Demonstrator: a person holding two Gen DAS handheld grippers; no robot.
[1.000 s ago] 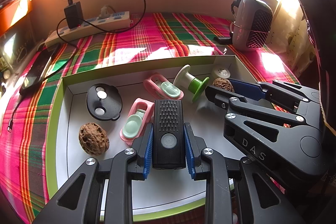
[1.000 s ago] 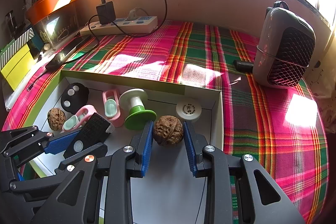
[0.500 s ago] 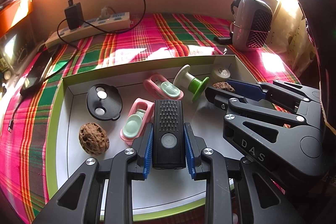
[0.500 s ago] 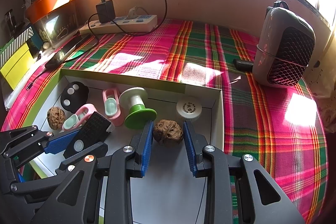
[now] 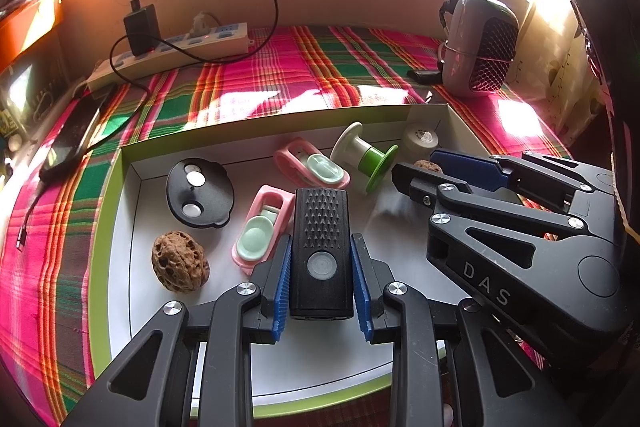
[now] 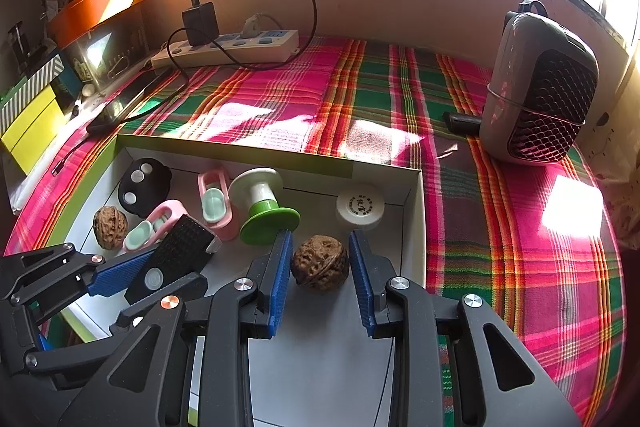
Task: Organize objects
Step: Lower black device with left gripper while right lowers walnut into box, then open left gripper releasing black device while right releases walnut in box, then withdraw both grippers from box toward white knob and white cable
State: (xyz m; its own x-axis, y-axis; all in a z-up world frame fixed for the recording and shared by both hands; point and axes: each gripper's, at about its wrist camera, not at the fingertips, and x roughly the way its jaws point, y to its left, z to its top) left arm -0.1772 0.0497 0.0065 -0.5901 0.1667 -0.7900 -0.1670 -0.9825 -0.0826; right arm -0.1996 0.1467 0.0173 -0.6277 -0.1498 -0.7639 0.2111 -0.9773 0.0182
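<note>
Left gripper (image 5: 322, 279): jaws pinching black light (image 5: 321, 251) by its long sides, held over tray (image 5: 104, 211) floor near front rim. Light looks rigid, smooth-cased; flat sides give sure purchase.

Right gripper (image 6: 320, 273): jaws spread, flanking walnut (image 6: 320, 262), slight gaps either side; nut resting on tray floor near right wall. Walnut judged light, hard, ridged, prone to roll; grip across widest part.

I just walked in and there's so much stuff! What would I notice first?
Probably the bright pink and green plaid cloth covering the table. Then the white tray, where the left gripper clamps a black light and the right gripper has a walnut between its fingers.
</note>
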